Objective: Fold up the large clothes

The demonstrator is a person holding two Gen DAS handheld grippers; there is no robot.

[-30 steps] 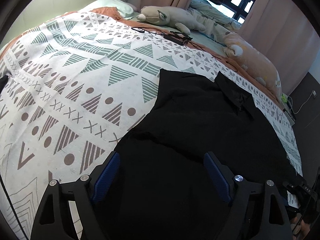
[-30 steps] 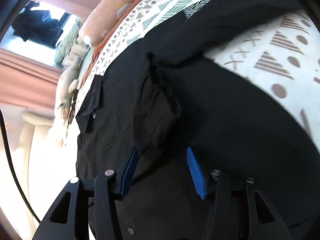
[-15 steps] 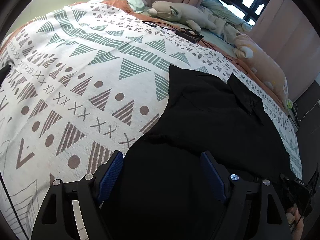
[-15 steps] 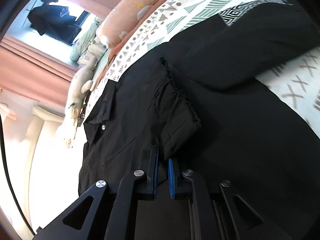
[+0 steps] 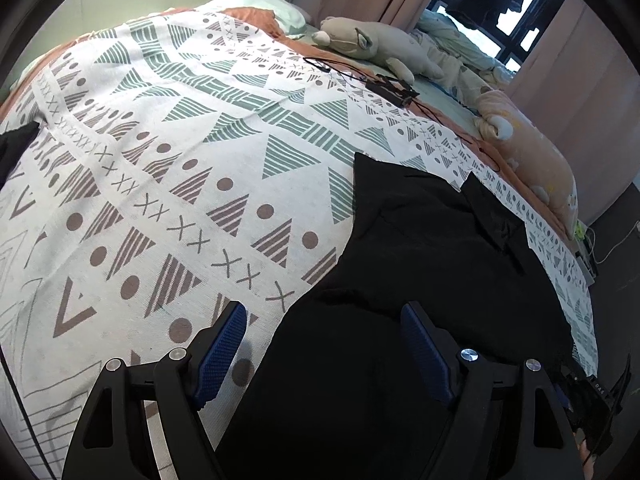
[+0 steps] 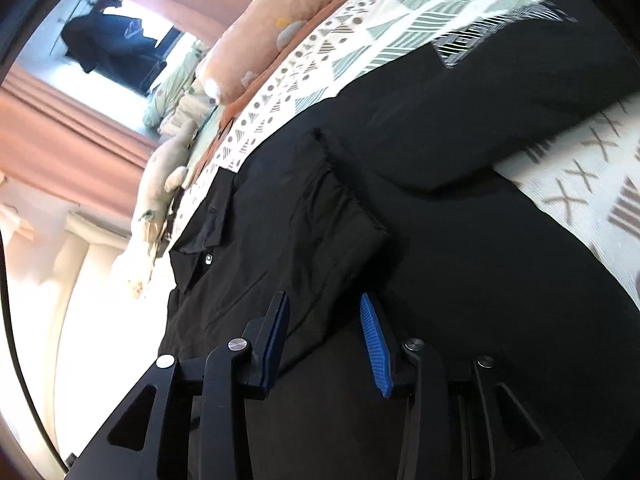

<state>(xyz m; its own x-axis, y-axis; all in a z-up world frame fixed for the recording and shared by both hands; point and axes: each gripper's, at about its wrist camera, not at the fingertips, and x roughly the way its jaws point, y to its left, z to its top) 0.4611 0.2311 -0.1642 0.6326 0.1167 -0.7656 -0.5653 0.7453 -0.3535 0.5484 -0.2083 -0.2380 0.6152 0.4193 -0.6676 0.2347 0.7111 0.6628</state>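
Black shirt (image 6: pixel 460 240) spread flat on bed, over patterned blanket (image 5: pixel 180 168); collar and snap button toward the plush toys at far side. One sleeve (image 6: pixel 340 216) already folded inward across the chest, cuff end lying just ahead of right tongs (image 6: pixel 324 336).

Right tongs: narrow-to-mid gap, jaws opening now; cloth lying beneath and between the blue pads but not pinched, so nothing held. Left tongs (image 5: pixel 324 352): wide, empty, hovering over the shirt's edge where black cloth meets blanket, one pad above blanket, other above shirt.

Judged step: sleeve just laid in, release under way; next prob. the side or hem fold.

To do it well:
- Finish opening right tongs fully before lifting away, else cuff drags back w/ the pads and fold spoils.
- Lift straight off, no sideways sweep across loose sleeve.
- Check sleeve lies flat; some wrinkles and a puckered seam showing near shoulder, worth smoothing before next fold.
- For left side: lower pads to straddle the shirt edge, pinch only shirt layer, not blanket beneath. Thin dark fabric on soft bedding, so easy to grab both.
- Match grips on both sides at same level for a straight fold line.
- Other sleeve (image 6: pixel 520 92) stretched out toward far right; needs same inward fold if not yet planned.
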